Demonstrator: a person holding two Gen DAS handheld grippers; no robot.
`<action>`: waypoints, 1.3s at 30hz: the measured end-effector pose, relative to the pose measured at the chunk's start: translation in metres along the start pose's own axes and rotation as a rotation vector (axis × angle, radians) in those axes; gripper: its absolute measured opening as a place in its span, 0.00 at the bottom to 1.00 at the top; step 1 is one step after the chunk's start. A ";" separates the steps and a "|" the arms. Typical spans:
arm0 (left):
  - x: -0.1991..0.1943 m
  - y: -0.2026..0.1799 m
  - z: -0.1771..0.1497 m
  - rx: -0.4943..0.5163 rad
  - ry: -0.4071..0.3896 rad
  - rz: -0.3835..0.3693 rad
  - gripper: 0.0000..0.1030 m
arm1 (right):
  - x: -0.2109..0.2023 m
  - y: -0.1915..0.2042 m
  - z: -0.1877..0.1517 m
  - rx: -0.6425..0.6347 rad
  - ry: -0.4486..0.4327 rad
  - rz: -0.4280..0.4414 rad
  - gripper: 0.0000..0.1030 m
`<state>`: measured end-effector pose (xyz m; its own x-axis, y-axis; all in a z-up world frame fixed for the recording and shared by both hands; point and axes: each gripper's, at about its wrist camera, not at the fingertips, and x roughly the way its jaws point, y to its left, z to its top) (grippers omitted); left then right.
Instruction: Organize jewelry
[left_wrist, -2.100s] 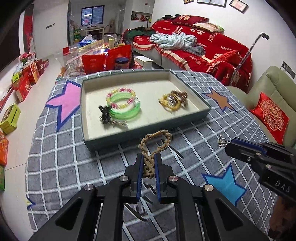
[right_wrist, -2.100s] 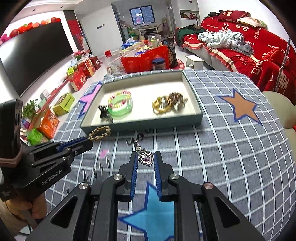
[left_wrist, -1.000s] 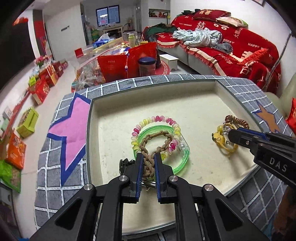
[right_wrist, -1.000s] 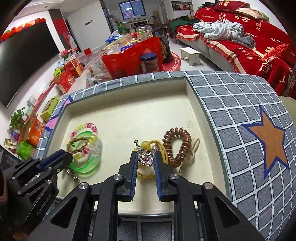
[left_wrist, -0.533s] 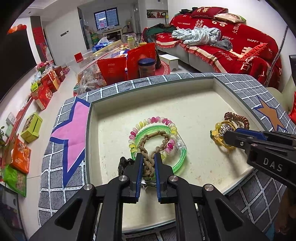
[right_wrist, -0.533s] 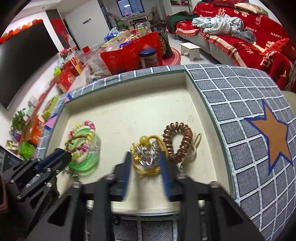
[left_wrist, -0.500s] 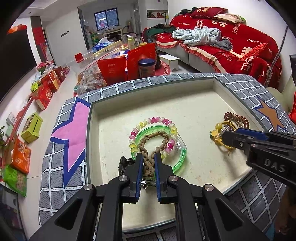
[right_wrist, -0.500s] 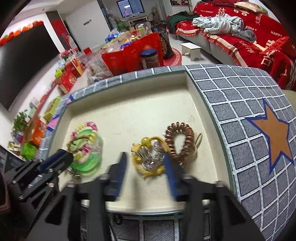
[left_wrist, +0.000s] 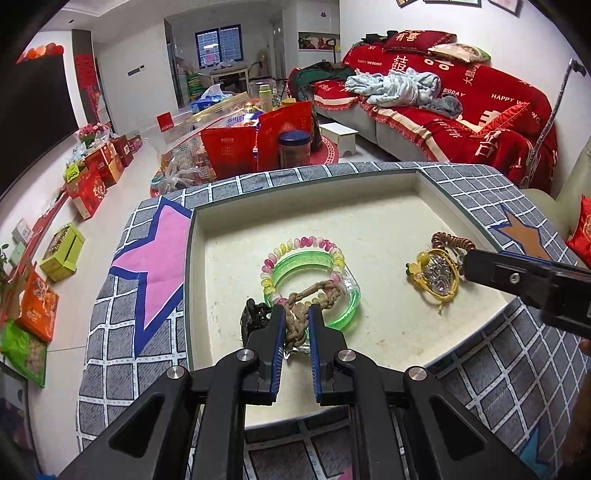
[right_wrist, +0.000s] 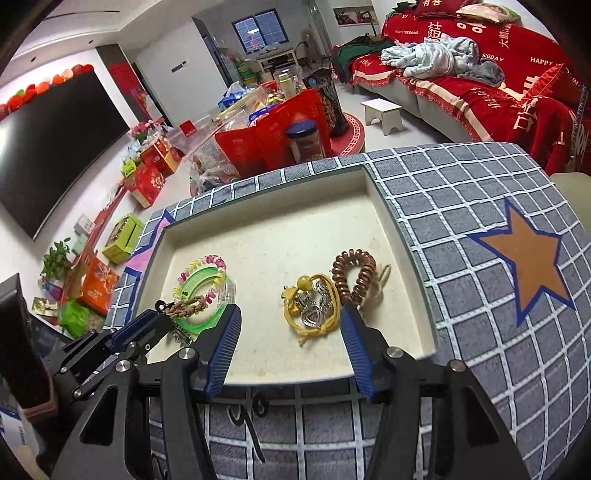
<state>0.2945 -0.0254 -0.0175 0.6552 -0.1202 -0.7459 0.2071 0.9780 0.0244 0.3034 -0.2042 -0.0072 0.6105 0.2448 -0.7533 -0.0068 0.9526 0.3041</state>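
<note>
A cream tray (left_wrist: 229, 266) (right_wrist: 266, 254) lies on the checked cloth. My left gripper (left_wrist: 296, 318) has its jaws slightly parted around a tan braided bracelet (left_wrist: 314, 295) (right_wrist: 186, 305), which rests on a green bangle (left_wrist: 317, 258) (right_wrist: 201, 280) ringed by a pastel bead bracelet (left_wrist: 295, 243). My right gripper (right_wrist: 291, 328) is open and empty. A silver heart pendant (right_wrist: 313, 315) (left_wrist: 437, 278) lies below it on a yellow cord bracelet (right_wrist: 295, 321), beside a brown coil hair tie (right_wrist: 352, 273).
A black hair clip (left_wrist: 253, 314) lies in the tray left of my left fingers. Beyond the table stand red gift bags (left_wrist: 258, 144) and a jar (right_wrist: 306, 140). A red sofa (left_wrist: 461, 110) is at the right, and boxes line the floor at left.
My right gripper opened and the heart pendant dropped onto the yellow cord bracelet. My left jaws loosened and the braided bracelet sank onto the green bangle. Both grippers pulled back slightly.
</note>
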 end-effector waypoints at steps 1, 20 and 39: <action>-0.001 0.000 -0.001 0.002 -0.002 0.003 0.43 | -0.003 -0.001 -0.002 0.001 -0.002 -0.002 0.59; -0.050 0.011 -0.047 -0.055 -0.010 0.037 1.00 | -0.038 0.001 -0.054 -0.068 -0.001 -0.053 0.81; -0.106 -0.004 -0.108 -0.123 -0.087 0.114 1.00 | -0.093 0.006 -0.117 -0.131 -0.165 -0.120 1.00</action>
<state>0.1461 0.0019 -0.0108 0.7309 -0.0163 -0.6823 0.0407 0.9990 0.0197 0.1536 -0.2000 -0.0039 0.7343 0.1061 -0.6704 -0.0228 0.9910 0.1319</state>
